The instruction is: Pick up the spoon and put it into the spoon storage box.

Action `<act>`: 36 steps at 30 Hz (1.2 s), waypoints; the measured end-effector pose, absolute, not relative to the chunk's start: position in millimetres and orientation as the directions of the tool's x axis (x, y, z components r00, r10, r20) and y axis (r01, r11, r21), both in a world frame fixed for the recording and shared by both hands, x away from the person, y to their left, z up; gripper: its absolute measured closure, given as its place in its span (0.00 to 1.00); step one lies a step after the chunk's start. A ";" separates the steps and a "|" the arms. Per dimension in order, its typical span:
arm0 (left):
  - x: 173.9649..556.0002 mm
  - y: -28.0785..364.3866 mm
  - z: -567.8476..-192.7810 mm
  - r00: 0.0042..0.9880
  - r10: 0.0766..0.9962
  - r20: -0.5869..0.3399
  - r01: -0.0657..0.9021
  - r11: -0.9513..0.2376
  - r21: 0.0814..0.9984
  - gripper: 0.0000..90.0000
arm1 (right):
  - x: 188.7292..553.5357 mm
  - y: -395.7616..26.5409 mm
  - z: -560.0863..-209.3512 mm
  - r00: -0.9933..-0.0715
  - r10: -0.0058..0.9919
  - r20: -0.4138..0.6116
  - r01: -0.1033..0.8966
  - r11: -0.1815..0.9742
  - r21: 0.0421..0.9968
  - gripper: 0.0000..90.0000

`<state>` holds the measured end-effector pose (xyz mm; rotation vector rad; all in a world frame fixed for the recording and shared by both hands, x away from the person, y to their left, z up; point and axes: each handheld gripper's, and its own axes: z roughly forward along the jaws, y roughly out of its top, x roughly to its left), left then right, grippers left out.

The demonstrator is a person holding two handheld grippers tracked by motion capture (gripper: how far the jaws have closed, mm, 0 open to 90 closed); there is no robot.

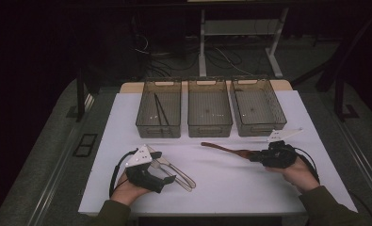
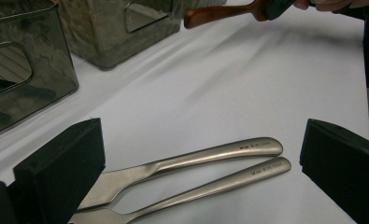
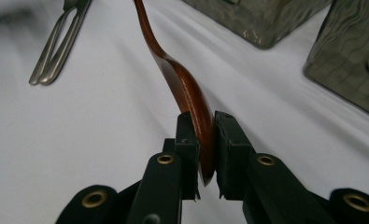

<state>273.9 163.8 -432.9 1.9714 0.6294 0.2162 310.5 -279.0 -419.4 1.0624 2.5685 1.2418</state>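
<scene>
Two grippers in play. Right gripper (image 3: 203,154) is clamped on the wide end of a wooden spoon (image 3: 187,88) — handle points left over the table (image 1: 230,183), just in front of the middle bin (image 1: 209,110). Left gripper (image 2: 196,172) sits with jaws wide apart — two steel utensils (image 2: 205,163) lie side by side on the table between them, untouched. Three bins (image 1: 259,106) line the far edge; the left bin (image 1: 158,110) holds dark sticks.
</scene>
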 end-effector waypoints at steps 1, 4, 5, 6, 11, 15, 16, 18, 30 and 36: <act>274.9 164.1 -433.4 0.848 0.517 -0.115 0.334 -0.354 0.873 0.00 | 310.4 -279.1 -418.3 -0.748 0.631 0.206 0.551 0.417 0.723 0.88; 276.4 165.1 -434.1 0.849 0.516 -0.118 0.337 -0.353 0.873 0.00 | 310.6 -280.0 -414.5 -0.740 0.637 0.214 0.555 0.399 0.730 0.88; 276.9 165.4 -434.2 0.847 0.517 -0.121 0.339 -0.351 0.873 0.00 | 311.2 -280.5 -413.4 -0.739 0.641 0.207 0.549 0.397 0.735 0.88; 277.2 165.9 -434.2 0.847 0.518 -0.121 0.339 -0.350 0.873 0.00 | 311.6 -281.1 -412.3 -0.734 0.647 0.209 0.553 0.389 0.737 0.88; 276.8 167.2 -433.3 0.845 0.520 -0.121 0.337 -0.344 0.877 0.00 | 313.4 -283.3 -404.0 -0.718 0.662 0.216 0.554 0.354 0.754 0.88; 275.8 166.1 -433.0 0.847 0.518 -0.120 0.335 -0.345 0.877 0.00 | 315.6 -283.1 -398.1 -0.707 0.677 0.205 0.545 0.337 0.767 0.88; 275.8 166.1 -432.9 0.847 0.518 -0.120 0.335 -0.345 0.877 0.00 | 316.5 -282.6 -396.8 -0.704 0.681 0.204 0.546 0.334 0.768 0.88; 275.7 166.2 -432.9 0.846 0.519 -0.122 0.336 -0.341 0.878 0.00 | 318.6 -281.6 -394.1 -0.697 0.690 0.194 0.541 0.329 0.774 0.88; 275.6 165.1 -433.1 0.846 0.520 -0.120 0.337 -0.345 0.876 0.00 | 336.9 -271.3 -379.8 -0.630 0.760 0.160 0.553 0.295 0.779 0.88; 275.3 164.0 -433.2 0.847 0.518 -0.117 0.335 -0.350 0.875 0.00 | 349.5 -265.9 -373.5 -0.588 0.794 0.157 0.567 0.265 0.780 0.88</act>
